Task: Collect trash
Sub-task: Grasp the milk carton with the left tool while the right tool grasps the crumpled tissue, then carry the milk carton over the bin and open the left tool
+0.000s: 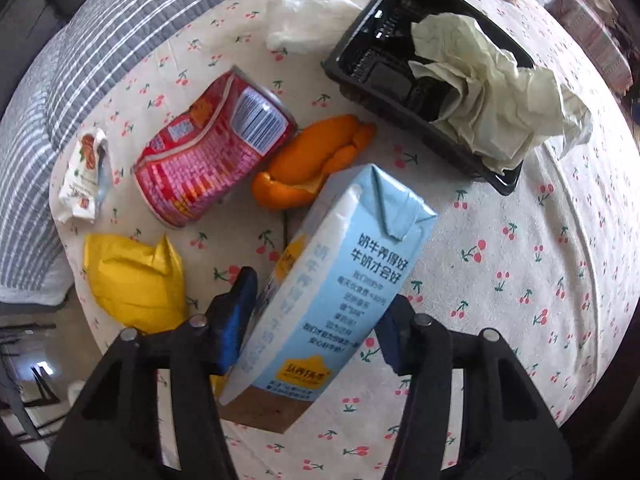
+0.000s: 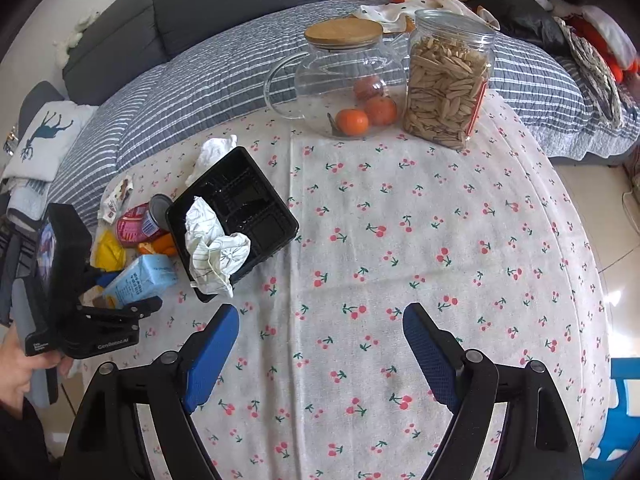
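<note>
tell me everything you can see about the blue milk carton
The blue milk carton is a tall, light-blue paperboard box with a folded, glued top flap, dark blue Chinese print, a yellow house-shaped logo and a brown band at its base. It looks intact. It sits tilted between the pads of the left claw, which press its two sides, above the cherry-print tablecloth. Orange peel lies just past its top end.

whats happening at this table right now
A person is clearing trash off the cherry-print tablecloth. The left gripper straddles a light blue milk carton, pads about at its sides. The right gripper hangs open and empty. A crushed red can, orange peel and black tray remain.
</note>
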`<action>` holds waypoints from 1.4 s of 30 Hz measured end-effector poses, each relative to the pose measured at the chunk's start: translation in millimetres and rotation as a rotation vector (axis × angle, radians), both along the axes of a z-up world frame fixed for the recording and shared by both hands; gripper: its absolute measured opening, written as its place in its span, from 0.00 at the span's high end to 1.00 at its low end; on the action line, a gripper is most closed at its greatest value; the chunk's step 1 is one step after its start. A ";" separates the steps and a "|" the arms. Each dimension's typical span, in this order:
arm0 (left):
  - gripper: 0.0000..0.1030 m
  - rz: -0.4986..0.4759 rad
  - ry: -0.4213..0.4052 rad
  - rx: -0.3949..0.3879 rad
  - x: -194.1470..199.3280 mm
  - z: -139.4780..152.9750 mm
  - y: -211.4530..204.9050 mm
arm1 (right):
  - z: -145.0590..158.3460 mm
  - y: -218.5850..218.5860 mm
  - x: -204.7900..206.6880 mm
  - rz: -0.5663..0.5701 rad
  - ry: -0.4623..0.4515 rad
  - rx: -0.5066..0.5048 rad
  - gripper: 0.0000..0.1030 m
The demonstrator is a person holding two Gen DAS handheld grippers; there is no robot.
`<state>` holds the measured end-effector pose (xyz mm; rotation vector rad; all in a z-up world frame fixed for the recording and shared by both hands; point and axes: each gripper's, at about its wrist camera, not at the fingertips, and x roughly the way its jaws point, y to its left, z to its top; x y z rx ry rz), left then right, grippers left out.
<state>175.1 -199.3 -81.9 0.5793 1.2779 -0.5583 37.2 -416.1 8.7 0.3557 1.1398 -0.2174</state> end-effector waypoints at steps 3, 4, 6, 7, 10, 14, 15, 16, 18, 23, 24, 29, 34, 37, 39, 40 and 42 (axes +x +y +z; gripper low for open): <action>0.52 0.096 0.054 -0.117 -3.8 6.2 16.7 | -1.4 0.7 3.1 -0.004 0.003 -0.001 0.17; 0.57 0.136 0.069 -0.167 -6.5 9.8 24.2 | -2.2 1.3 4.8 -0.005 0.005 0.003 0.17; 0.60 0.200 0.079 -0.237 -14.8 17.7 38.8 | -3.2 3.9 9.0 -0.001 0.003 0.017 0.17; 0.60 0.221 0.082 -0.266 -20.1 22.1 45.5 | -3.4 6.0 11.9 0.002 0.000 0.023 0.17; 0.61 0.258 0.059 -0.314 -36.2 36.3 65.2 | -2.7 14.8 22.4 0.023 -0.023 0.042 0.17; 0.61 0.344 0.012 -0.391 -49.9 50.5 98.7 | -5.0 33.3 43.2 0.074 -0.060 0.056 0.17; 0.61 0.376 0.014 -0.400 -49.8 52.6 105.2 | -6.6 38.9 48.4 0.086 -0.068 0.061 0.18; 0.61 0.395 0.011 -0.415 -49.4 53.3 111.1 | -8.6 43.9 53.5 0.098 -0.072 0.069 0.19; 0.61 0.420 -0.005 -0.431 -45.4 53.2 115.7 | -13.1 53.8 62.2 0.119 -0.074 0.084 0.26; 0.61 0.438 0.006 -0.414 -42.8 45.3 121.3 | -23.1 69.3 76.9 0.135 -0.057 0.074 0.32; 0.61 0.440 0.006 -0.411 -43.7 45.2 123.9 | -24.9 69.8 78.4 0.129 -0.054 0.075 0.33; 0.61 0.430 -0.020 -0.399 -50.2 50.1 135.6 | -42.0 65.2 85.0 0.088 -0.026 0.087 0.36; 0.61 0.442 -0.023 -0.383 -53.3 47.3 146.3 | -56.6 61.7 86.5 0.068 -0.020 0.130 0.52; 0.61 0.455 -0.030 -0.375 -55.3 46.0 152.4 | -57.1 62.0 83.0 0.058 -0.032 0.130 0.61; 0.61 0.462 -0.036 -0.375 -57.6 46.8 156.9 | -50.8 63.8 80.1 0.060 -0.052 0.116 0.64; 0.61 0.464 -0.040 -0.378 -58.8 48.1 159.7 | -46.1 64.3 78.2 0.064 -0.067 0.109 0.64; 0.61 0.468 -0.050 -0.384 -61.4 51.5 164.8 | -35.1 65.3 73.3 0.071 -0.099 0.104 0.65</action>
